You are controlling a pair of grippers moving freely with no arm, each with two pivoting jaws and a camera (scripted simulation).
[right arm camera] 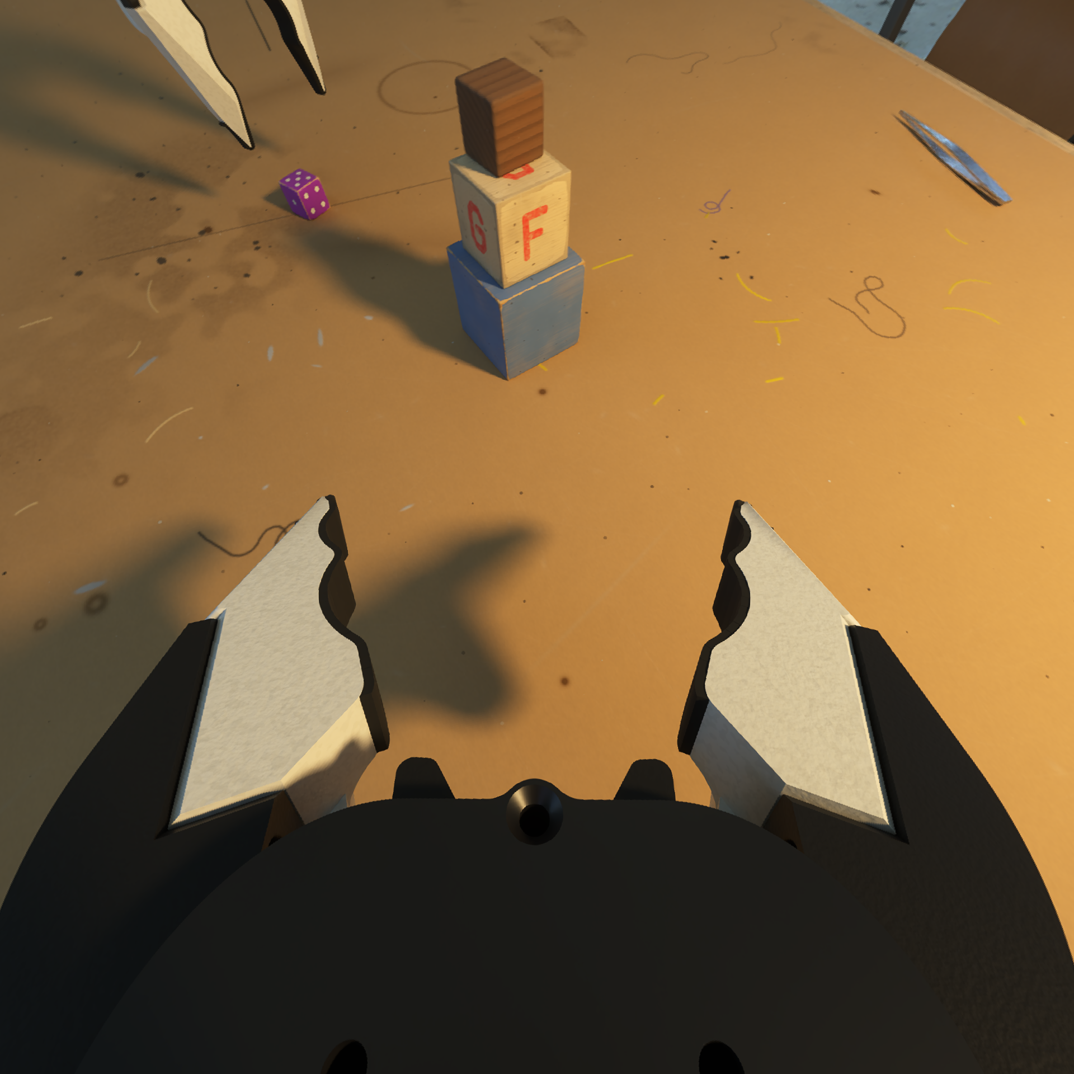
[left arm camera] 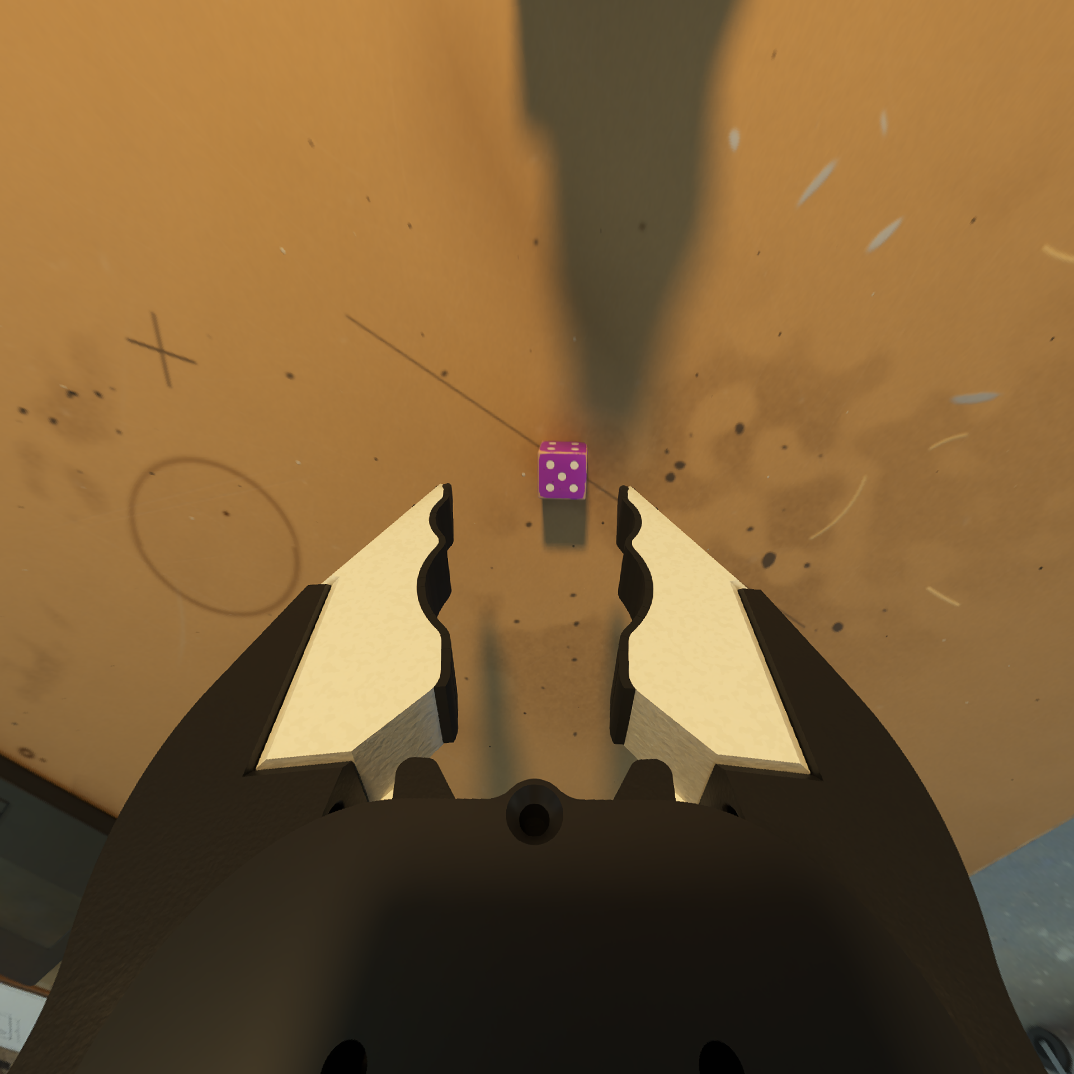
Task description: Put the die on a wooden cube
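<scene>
A small purple die (left arm camera: 562, 471) with white pips lies on the brown table, just ahead of my left gripper (left arm camera: 534, 487), which is open and empty above it. In the right wrist view the die (right arm camera: 304, 194) lies left of a stack of three cubes: a dark brown wooden cube (right arm camera: 501, 116) on top, a pale lettered cube (right arm camera: 511, 218) in the middle, a blue cube (right arm camera: 517, 311) at the bottom. The left gripper (right arm camera: 285, 119) hangs above and behind the die. My right gripper (right arm camera: 533, 501) is open and empty, well short of the stack.
A thin metal disc (right arm camera: 953, 157) lies at the far right near the table edge (right arm camera: 988, 99). The tabletop (right arm camera: 581, 453) bears pencil marks, stains and scratches. A table edge also shows at the lower left of the left wrist view (left arm camera: 52, 784).
</scene>
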